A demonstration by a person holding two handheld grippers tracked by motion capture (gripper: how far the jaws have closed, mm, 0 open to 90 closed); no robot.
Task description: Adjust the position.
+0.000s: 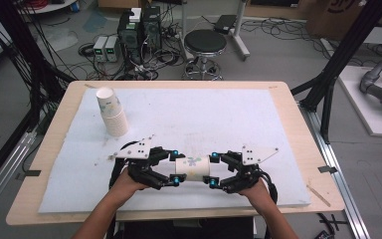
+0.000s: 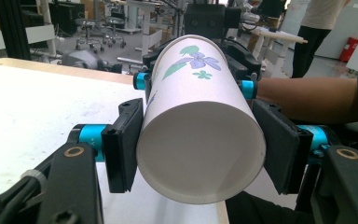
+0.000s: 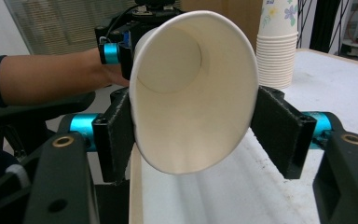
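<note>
High view: person's forearms enter at btm edge, cut off by frame. Left gripper (image 1: pixel 175 167) and right gripper (image 1: pixel 212 168) face each other over the near part of the white foam mat (image 1: pixel 219 114), w/ a paper cup (image 1: pixel 192 168) lying sideways between them, clear of the mat. Cup ends hidden by jaws; faint floral print hard to read. Stack of cups (image 1: pixel 112 110) upside down, leaning, at far left of mat, well apart.

Left gripper view: black jaws w/ matte flat pads clamped on cup's base end (image 2: pixel 200 149); recessed round bottom faces cam. Smooth white paper wall, purple flower w/ green leaves. Right gripper (image 2: pixel 195 79) beyond, mostly hidden by cup.

Right gripper view: jaws clamped on rim end (image 3: pixel 193 93), mouth squeezed into tall oval. Left pad half hidden behind rim. Inside plain white, bottom visible. Left gripper (image 3: pixel 126 46) behind, partly blocked. Ribbed rims of stacked cups (image 3: pixel 276 46), top cut off.
</note>
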